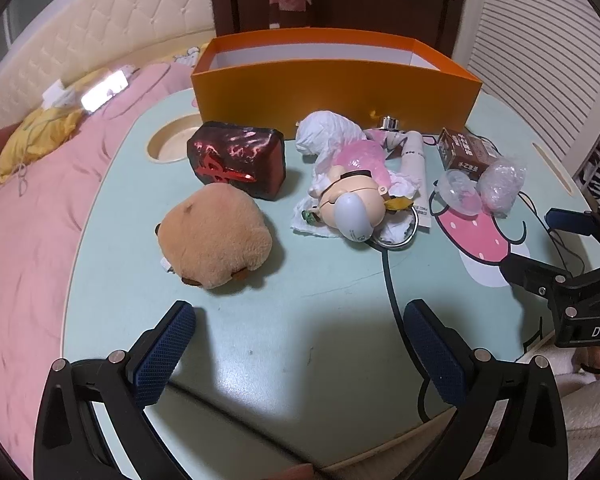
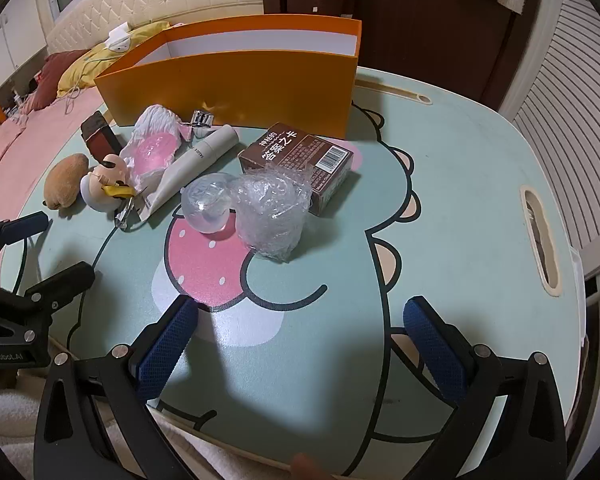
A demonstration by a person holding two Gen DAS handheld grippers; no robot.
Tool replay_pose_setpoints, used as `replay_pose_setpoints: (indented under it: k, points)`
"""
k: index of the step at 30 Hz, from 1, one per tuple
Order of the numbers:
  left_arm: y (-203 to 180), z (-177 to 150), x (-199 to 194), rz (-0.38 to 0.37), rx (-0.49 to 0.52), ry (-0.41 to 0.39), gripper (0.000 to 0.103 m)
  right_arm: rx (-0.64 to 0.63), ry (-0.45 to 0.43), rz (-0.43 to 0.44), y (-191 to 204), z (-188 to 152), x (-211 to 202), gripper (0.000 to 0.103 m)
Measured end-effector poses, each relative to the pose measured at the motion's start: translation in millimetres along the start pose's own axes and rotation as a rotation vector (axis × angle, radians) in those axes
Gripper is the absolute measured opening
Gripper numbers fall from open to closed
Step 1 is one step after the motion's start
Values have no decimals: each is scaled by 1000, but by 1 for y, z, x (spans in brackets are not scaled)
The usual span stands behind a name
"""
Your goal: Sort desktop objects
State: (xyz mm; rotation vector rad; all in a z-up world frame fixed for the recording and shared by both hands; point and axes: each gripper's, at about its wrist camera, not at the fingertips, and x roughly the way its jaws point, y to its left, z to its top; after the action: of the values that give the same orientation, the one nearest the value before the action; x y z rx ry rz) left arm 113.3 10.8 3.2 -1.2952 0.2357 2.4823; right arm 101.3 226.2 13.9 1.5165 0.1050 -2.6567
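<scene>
An open orange box (image 1: 332, 84) stands at the back of the green table (image 1: 300, 320); it also shows in the right wrist view (image 2: 236, 92). In front of it lie a brown plush toy (image 1: 216, 236), a dark red block (image 1: 240, 160), a small figure on tissue (image 1: 352, 200), a white tube (image 1: 416, 172), a brown card box (image 2: 296, 168), a clear capsule half (image 2: 208, 208) and a wad of bubble wrap (image 2: 276, 212). My left gripper (image 1: 300, 344) is open and empty near the front edge. My right gripper (image 2: 300, 340) is open and empty above the cartoon print.
A bed with pink bedding (image 1: 28, 220) lies left of the table. A round cup hole (image 1: 176, 140) is at the table's back left, a slot (image 2: 540, 240) on its right side. A black cable (image 1: 392, 300) runs across the table.
</scene>
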Motion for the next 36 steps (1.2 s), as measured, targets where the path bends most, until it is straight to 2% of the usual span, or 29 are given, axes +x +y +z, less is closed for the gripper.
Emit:
replay_pose_setpoints:
  k: [36]
  points:
    - [-2, 0, 0, 2, -1, -9, 103, -17, -17, 10, 1, 2, 0, 103]
